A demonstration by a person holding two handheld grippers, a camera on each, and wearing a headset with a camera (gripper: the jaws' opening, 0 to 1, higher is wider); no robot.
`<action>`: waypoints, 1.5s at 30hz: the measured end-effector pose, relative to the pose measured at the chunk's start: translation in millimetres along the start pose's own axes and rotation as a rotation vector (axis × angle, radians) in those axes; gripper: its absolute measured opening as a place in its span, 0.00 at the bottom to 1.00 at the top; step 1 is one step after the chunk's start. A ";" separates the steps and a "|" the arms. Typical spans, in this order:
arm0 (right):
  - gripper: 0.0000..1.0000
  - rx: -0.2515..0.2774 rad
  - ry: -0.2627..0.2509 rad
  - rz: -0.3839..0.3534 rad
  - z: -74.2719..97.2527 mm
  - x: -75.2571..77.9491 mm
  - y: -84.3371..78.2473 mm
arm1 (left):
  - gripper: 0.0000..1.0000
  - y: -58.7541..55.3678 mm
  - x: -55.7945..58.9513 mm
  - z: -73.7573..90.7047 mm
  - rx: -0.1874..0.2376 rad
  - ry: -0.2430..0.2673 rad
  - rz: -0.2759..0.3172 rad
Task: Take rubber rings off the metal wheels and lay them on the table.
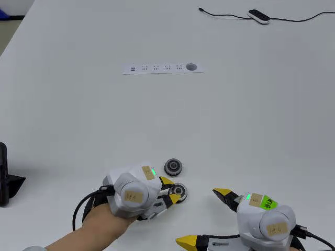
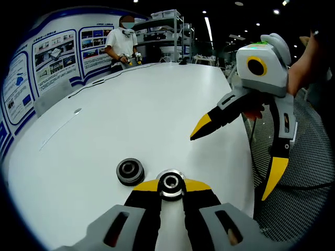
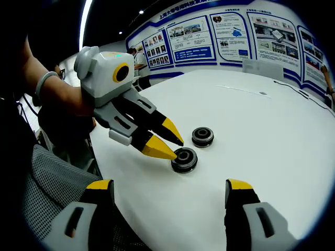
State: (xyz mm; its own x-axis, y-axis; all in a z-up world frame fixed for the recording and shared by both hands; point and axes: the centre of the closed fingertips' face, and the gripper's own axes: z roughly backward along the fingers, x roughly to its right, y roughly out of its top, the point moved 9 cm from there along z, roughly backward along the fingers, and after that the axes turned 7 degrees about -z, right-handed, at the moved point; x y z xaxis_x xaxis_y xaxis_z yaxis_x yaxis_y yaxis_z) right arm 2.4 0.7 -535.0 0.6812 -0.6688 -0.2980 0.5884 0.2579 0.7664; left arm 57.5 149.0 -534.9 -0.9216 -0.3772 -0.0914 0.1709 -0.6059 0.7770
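White counter bears two small metal wheels with black rubber rings near its near edge. The left gripper clamps the nearer wheel, with the farther wheel just beyond. The right gripper stands open, apart along that edge.

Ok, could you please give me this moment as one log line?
left gripper: shut on near wheel | right gripper: open | far wheel: free on table

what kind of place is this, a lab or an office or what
Probably a lab or demo hall, not an office: a big white table, printed display boards along the wall, and storage shelves with bins behind another person.
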 end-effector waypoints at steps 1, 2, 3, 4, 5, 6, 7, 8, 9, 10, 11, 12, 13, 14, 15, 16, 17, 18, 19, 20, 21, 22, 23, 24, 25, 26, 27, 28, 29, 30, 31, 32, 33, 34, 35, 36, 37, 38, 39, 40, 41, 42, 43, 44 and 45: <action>0.88 0.000 0.000 -0.001 -0.1 0.0 -0.2 | 0.16 -0.2 -0.1 -1.1 -0.003 -0.001 -0.001; 0.88 0.000 0.001 -0.001 -0.3 0.1 -0.3 | 0.16 -0.3 0.0 -2.1 -0.004 -0.003 -0.002; 0.88 0.001 0.001 -0.001 -0.4 0.3 -0.3 | 0.16 -0.2 0.1 -2.6 -0.005 -0.004 -0.003; 0.88 0.001 0.001 -0.003 -0.6 0.5 -0.4 | 0.16 -0.2 0.2 -3.2 -0.008 -0.005 -0.006; 0.88 0.001 0.000 -0.003 -0.9 1.0 -0.3 | 0.16 -0.4 0.2 -4.0 -0.010 -0.007 -0.006; 0.88 0.001 0.000 -0.004 -0.9 1.1 -0.3 | 0.16 -0.4 0.2 -4.6 -0.010 -0.008 -0.007; 0.88 0.002 0.000 -0.006 -0.9 1.3 -0.2 | 0.16 -0.3 0.1 -5.0 -0.012 -0.009 -0.009; 0.88 0.003 0.000 -0.005 -1.0 1.4 0.1 | 0.16 -0.3 0.0 -5.3 -0.015 -0.010 -0.009; 0.88 0.003 -0.001 -0.005 -1.2 1.6 0.3 | 0.16 -0.4 -0.3 -5.6 -0.016 -0.011 -0.009; 0.88 0.003 0.000 -0.007 -1.4 1.8 0.4 | 0.16 -0.6 -0.6 -6.0 -0.017 -0.012 -0.010; 0.88 0.003 0.001 -0.008 -1.6 1.9 0.6 | 0.16 -1.3 -1.1 -6.5 -0.019 -0.013 -0.011; 0.88 0.004 0.001 -0.008 -1.9 1.9 0.7 | 0.16 -1.9 -1.7 -7.1 -0.023 -0.013 -0.013; 0.88 0.003 0.002 -0.008 -2.2 1.9 0.8 | 0.16 -2.2 -2.0 -7.4 -0.025 -0.014 -0.013; 0.88 0.004 0.002 -0.009 -2.5 1.9 0.9 | 0.15 -2.6 -2.2 -7.8 -0.028 -0.015 -0.013; 0.88 0.006 0.002 -0.010 -2.9 2.1 1.2 | 0.15 -3.1 -2.4 -8.2 -0.032 -0.016 -0.016; 0.88 0.007 0.003 -0.010 -3.1 2.1 1.4 | 0.15 -3.4 -2.4 -8.5 -0.034 -0.018 -0.016; 0.88 0.007 0.003 -0.012 -3.4 2.2 1.6 | 0.15 -3.4 -2.1 -8.6 -0.031 -0.020 -0.018; 0.88 0.008 0.004 -0.013 -3.5 2.2 1.7 | 0.14 -3.2 -1.9 -8.5 -0.033 -0.022 -0.019; 0.88 0.008 0.004 -0.014 -3.6 2.4 1.7 | 0.14 -3.0 -1.7 -8.6 -0.033 -0.023 -0.019; 0.88 0.008 0.004 -0.016 -3.7 2.6 1.7 | 0.14 -2.5 -1.7 -8.9 -0.033 -0.023 -0.019; 0.88 0.008 0.005 -0.017 -3.8 2.7 1.6 | 0.14 -2.5 -1.6 -9.2 -0.033 -0.024 -0.020; 0.88 0.008 0.004 -0.019 -3.8 2.8 1.6 | 0.14 -2.3 -1.7 -9.3 -0.033 -0.026 -0.021; 0.88 0.010 0.004 -0.020 -3.8 2.8 1.7 | 0.14 -2.3 -1.9 -9.5 -0.034 -0.028 -0.024; 0.88 0.010 0.005 -0.022 -3.8 2.9 1.7 | 0.14 -2.2 -2.1 -9.4 -0.035 -0.029 -0.027; 0.88 0.012 0.005 -0.024 -3.8 3.2 1.8 | 0.14 -2.1 -2.1 -9.3 -0.036 -0.031 -0.028; 0.87 0.013 0.006 -0.027 -3.9 3.3 1.8 | 0.14 -2.0 -2.1 -9.2 -0.037 -0.032 -0.029; 0.87 0.016 0.006 -0.033 -4.0 3.7 1.9 | 0.14 -2.1 -2.2 -9.2 -0.037 -0.033 -0.031; 0.87 0.019 0.006 -0.039 -4.0 3.8 2.0 | 0.14 -2.1 -2.3 -9.2 -0.038 -0.033 -0.032; 0.87 0.022 0.007 -0.045 -4.0 4.0 2.2 | 0.13 -2.1 -2.4 -9.2 -0.039 -0.034 -0.033; 0.86 0.027 0.008 -0.055 -4.0 4.4 2.6 | 0.13 -2.1 -2.6 -9.3 -0.040 -0.034 -0.033; 0.86 0.029 0.011 -0.065 -4.0 4.6 2.9 | 0.13 -2.1 -2.7 -9.3 -0.040 -0.035 -0.033; 0.85 0.034 0.011 -0.077 -4.0 5.5 3.4 | 0.13 -2.1 -2.8 -9.2 -0.042 -0.035 -0.034; 0.85 0.037 0.012 -0.086 -4.1 6.0 3.7 | 0.13 -2.1 -3.0 -9.3 -0.043 -0.036 -0.035; 0.84 0.039 0.015 -0.096 -4.2 6.1 4.0 | 0.13 -2.1 -3.1 -9.3 -0.044 -0.036 -0.036; 0.83 0.043 0.020 -0.114 -4.5 6.1 4.5 | 0.13 -2.1 -3.4 -9.5 -0.044 -0.037 -0.037; 0.81 0.045 0.023 -0.126 -4.6 6.3 4.8 | 0.12 -2.1 -3.5 -9.6 -0.045 -0.038 -0.038; 0.80 0.050 0.024 -0.141 -4.7 6.8 5.4 | 0.12 -2.1 -3.7 -9.6 -0.045 -0.039 -0.039; 0.79 0.054 0.027 -0.155 -4.8 6.9 5.7 | 0.12 -2.1 -3.9 -9.5 -0.045 -0.040 -0.040; 0.77 0.056 0.032 -0.175 -5.0 6.8 5.8 | 0.12 -2.1 -4.0 -9.6 -0.045 -0.041 -0.040; 0.76 0.064 0.035 -0.202 -5.2 7.3 6.0 | 0.12 -2.1 -4.1 -9.6 -0.046 -0.043 -0.042; 0.75 0.069 0.034 -0.216 -5.4 8.2 6.2 | 0.12 -2.2 -4.2 -9.7 -0.046 -0.044 -0.044; 0.74 0.070 0.040 -0.246 -5.8 8.9 5.7 | 0.12 -2.3 -4.5 -9.9 -0.046 -0.045 -0.045; 0.72 0.079 0.043 -0.262 -5.9 9.6 6.3 | 0.12 -2.3 -4.4 -10.0 -0.046 -0.046 -0.045; 0.70 0.089 0.041 -0.275 -5.7 10.4 7.2 | 0.12 -2.3 -4.4 -10.0 -0.046 -0.047 -0.046; 0.70 0.098 0.043 -0.302 -5.6 11.2 8.2 | 0.12 -2.4 -4.6 -10.1 -0.046 -0.048 -0.048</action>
State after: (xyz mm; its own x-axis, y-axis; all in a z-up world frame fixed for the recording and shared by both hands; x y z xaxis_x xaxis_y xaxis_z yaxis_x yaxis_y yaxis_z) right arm 17.3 -0.8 -535.3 0.5008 -0.6742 -0.5428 0.7239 -0.0176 0.6897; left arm 64.8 145.2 -542.6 -0.9447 -0.3135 -0.0965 0.1413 -0.6545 0.7428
